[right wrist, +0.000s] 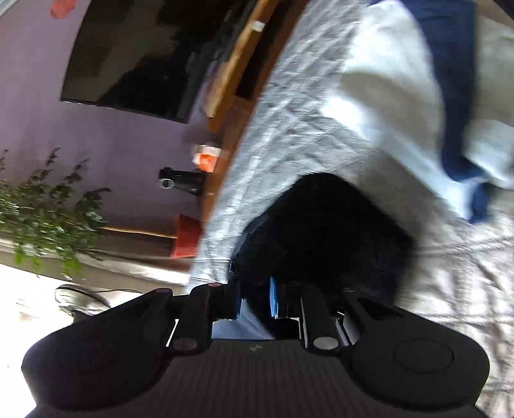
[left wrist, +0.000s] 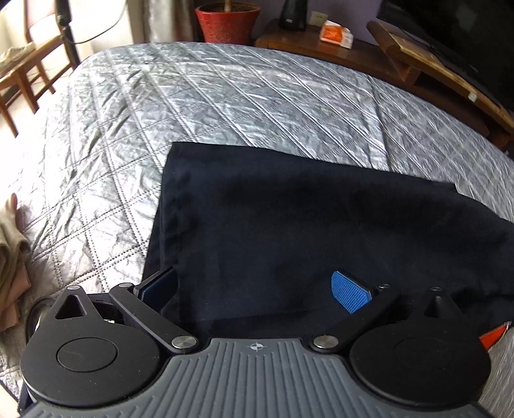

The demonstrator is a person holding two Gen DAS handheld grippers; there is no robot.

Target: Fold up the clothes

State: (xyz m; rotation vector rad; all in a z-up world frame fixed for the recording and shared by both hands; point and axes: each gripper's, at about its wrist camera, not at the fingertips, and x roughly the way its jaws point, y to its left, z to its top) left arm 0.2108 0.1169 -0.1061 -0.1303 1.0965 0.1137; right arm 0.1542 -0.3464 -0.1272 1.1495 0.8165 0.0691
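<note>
Quilted bed [left wrist: 225, 96]: left gripper [left wrist: 257, 289] spread above dark garment [left wrist: 305, 218], right gripper [right wrist: 255, 297] clamping it.

Brightness: daylight, fairly bright in both views
Source: left side of the left wrist view, where the curtain [left wrist: 96, 19] is blown out white
Glare: sheen on the silver bedspread [left wrist: 225, 96]; washed-out floor patch at lower left of the right wrist view
Shadows: dark garment [left wrist: 289, 225] reads near black, folds barely visible
Blur: left wrist view mostly sharp, slight smear at right; right wrist view heavily motion-blurred, plant [right wrist: 48, 212] and television [right wrist: 154, 54] smeared
Distortion: fisheye bending at edges, bed outline curved
</note>
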